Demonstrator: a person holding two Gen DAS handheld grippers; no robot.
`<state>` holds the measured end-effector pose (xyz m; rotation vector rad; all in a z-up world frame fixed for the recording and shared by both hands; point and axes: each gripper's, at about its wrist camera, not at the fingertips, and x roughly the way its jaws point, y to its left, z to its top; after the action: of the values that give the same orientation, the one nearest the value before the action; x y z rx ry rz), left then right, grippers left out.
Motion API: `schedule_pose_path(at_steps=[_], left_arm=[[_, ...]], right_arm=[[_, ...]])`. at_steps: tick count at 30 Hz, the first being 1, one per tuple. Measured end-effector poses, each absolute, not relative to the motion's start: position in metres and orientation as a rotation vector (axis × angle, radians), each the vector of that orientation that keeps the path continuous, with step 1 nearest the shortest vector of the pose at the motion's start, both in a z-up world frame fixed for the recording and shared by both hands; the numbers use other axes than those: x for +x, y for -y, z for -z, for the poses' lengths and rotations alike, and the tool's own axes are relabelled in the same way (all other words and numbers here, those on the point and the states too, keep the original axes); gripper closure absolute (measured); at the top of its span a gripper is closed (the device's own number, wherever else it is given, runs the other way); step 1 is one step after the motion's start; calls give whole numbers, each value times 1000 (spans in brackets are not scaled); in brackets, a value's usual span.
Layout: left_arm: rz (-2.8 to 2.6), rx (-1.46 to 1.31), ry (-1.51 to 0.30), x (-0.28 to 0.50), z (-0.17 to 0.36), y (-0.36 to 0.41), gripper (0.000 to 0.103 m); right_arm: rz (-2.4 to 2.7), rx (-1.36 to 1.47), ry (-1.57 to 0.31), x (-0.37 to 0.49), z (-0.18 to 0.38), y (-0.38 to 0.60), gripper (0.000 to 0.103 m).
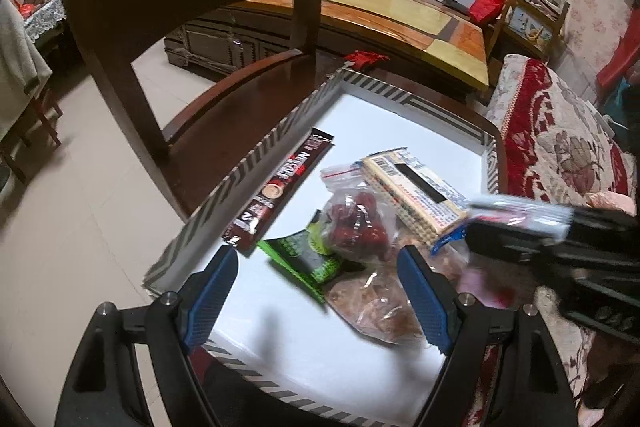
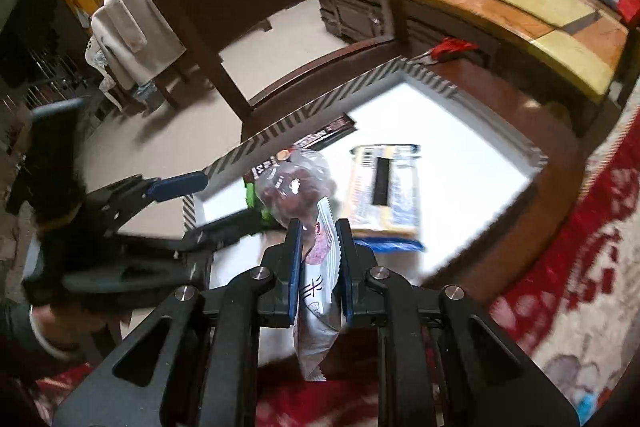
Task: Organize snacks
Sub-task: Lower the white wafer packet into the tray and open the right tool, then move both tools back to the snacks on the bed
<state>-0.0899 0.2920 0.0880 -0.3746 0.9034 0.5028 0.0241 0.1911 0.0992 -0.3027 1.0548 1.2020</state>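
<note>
Lying in striped-rim white tray point(image 1: 256, 151): coffee stick point(image 1: 276, 191), green packet point(image 1: 308, 259), bag of red fruit point(image 1: 356, 223), cracker pack point(image 1: 416, 191); hovering spread and empty, left gripper point(image 1: 320, 291); gripping white snack packet point(image 2: 320, 267) above tray's near edge, right gripper point(image 2: 319, 231).

coffee sachet point(image 1: 276, 191) — "NESCAFE", "2"

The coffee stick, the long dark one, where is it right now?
The coffee stick lies in the white box, along its striped left wall in the left wrist view. The green packet and the bag of red fruit are its nearest neighbours.
</note>
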Motion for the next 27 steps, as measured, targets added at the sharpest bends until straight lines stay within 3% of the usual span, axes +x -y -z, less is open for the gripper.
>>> schedule_pose_path(at_steps=[4,5,6,8,18,27], left_arm=[[-535,-362,-896,-93,-89,-295,19],[-538,-358,-894,-93,-89,-294,18],[-543,-350,-892,-93,-90,-294,18],[-549,-336,-885,-92,-92,-290,17],[-482,-258,-824,-79,-118,-246,10],[-369,-190,-821,-52,-128,-189,9]], right_arm=[[-1179,-261,-1082,23,-81,-202,87],[-1164,-252,-1088,24,-79,-201,81],[-1151,-251,-1093,22,-79,-199,69],[-1150,-248,-1084,20,-82,-192,59],[-995,-180,-931,19,-130,-125,59],[-833,-112,-934,27,-138,-45,59]])
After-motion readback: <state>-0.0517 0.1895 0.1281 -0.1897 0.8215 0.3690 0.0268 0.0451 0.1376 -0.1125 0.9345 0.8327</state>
